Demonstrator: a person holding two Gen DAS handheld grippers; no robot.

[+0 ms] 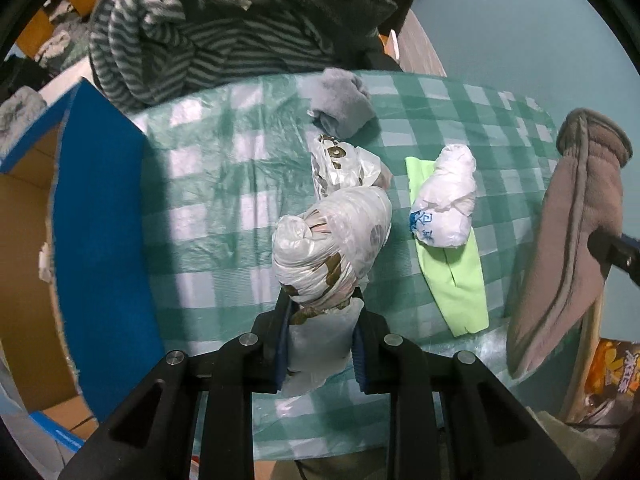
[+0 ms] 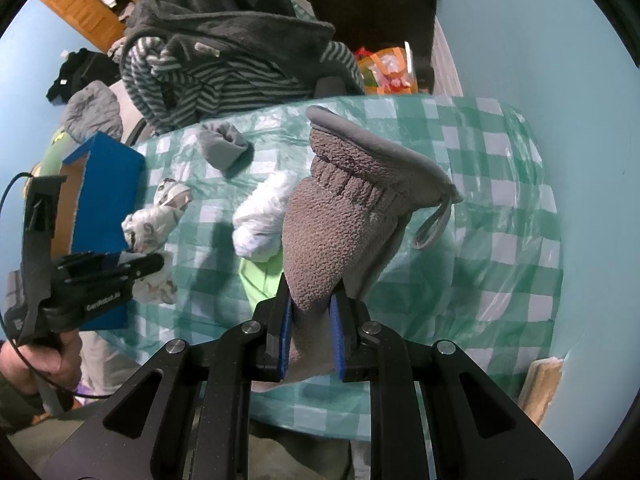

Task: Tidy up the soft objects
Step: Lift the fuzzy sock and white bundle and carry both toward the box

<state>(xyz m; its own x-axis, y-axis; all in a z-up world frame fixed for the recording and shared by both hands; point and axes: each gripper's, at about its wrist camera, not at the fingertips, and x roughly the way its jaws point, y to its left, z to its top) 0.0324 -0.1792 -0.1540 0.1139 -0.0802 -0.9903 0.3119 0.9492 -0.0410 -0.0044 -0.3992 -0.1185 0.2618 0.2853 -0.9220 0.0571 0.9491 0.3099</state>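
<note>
Two soft things were held clear of the worktop (image 1: pixel 224 152): the left hand-held gripper (image 1: pixel 320 300) was clamped on a knotted plastic bundle (image 1: pixel 332 240), the right hand-held gripper (image 2: pixel 310 300) on a grey mitten (image 2: pixel 340 216). Both were best carried to the blue box (image 1: pixel 100 220) at the left edge with grips kept firm.

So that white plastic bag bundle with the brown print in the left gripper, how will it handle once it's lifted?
The bundled bag is probably light and squashy: crinkled thin film, knotted into a lump. It will likely sag, since the left gripper pinches only one end. The glossy film may slip, so a firm grip seems wise.
</note>
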